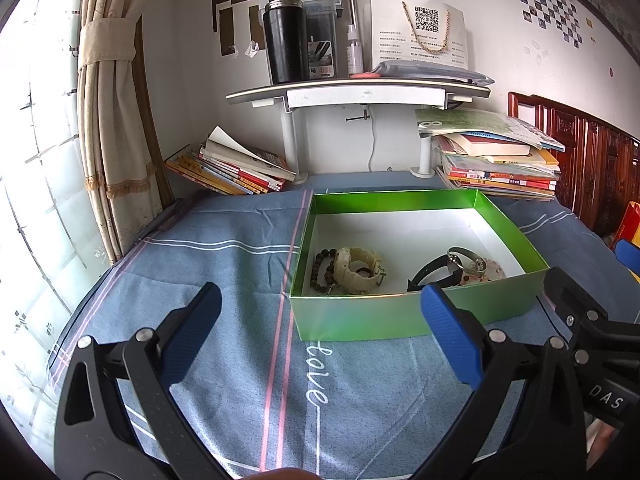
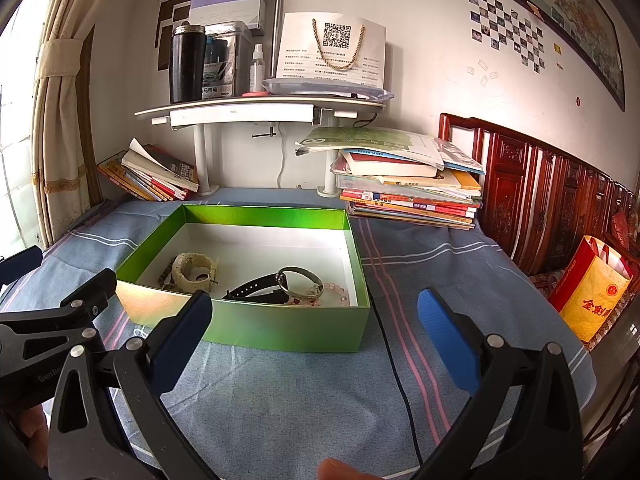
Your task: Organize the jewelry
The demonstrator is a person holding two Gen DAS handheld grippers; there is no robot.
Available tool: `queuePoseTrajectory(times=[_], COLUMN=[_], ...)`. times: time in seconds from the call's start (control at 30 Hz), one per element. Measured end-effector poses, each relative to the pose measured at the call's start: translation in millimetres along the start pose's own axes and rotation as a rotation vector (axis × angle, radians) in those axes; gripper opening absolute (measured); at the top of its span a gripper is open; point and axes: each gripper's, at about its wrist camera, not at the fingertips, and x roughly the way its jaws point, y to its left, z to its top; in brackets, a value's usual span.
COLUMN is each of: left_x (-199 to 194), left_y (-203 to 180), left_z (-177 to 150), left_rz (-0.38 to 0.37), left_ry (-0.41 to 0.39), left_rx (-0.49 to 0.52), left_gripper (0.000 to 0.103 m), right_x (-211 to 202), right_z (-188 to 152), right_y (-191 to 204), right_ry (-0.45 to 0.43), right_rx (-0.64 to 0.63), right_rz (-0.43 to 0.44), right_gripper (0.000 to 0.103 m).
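Both claws hang spread wide and hold nothing: the left gripper (image 1: 320,308) has its blue pads well apart above the blue cloth (image 1: 224,360), and the right gripper (image 2: 316,312) is likewise released, its fingers framing the near wall of the green box (image 2: 280,330). Just beyond the tips sits the jewelry, all of it inside that open box, lying on the white floor close to the near wall. At the left end a cream watch (image 1: 358,268) lies touching a dark bead bracelet (image 1: 322,270); at the right end a black strap watch (image 2: 256,290) lies under a thin silver bangle (image 2: 300,280), with a pale pink bead bracelet (image 2: 336,294) beside them. These look light and small. The bead strands would probably sag and slide if pinched at one bead, so the better hold is likely across the loop — and the pink beads may be brittle. The bangle seems stiff and slick; a grip across its rim could slip. The watches appear easiest to take, by the band rather than the face. The box itself is thin card and would likely skid on the cloth if nudged. As for writing, the cloth carries the stitched word "love" (image 1: 318,376), and the other tool, seen at the edge of the left view, shows the letters "DAS" (image 1: 606,398). A white paper bag (image 2: 332,46) on the shelf bears a QR code; its small print is unreadable.
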Motion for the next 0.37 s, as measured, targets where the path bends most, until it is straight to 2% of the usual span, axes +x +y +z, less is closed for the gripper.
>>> queuePoseTrajectory(times=[0.37], left_x=[2.5], left_y=[3.4], left_z=[1.7], left_rz=[-0.007], left_ry=[0.018], left_rx=[-0.014], left_gripper=[0.099], right_x=[1.5], right_z=[-0.7], right_y=[0.2], right_ry=[0.005], right_rx=[-0.004], right_rz=[0.005], right_gripper=[0.100])
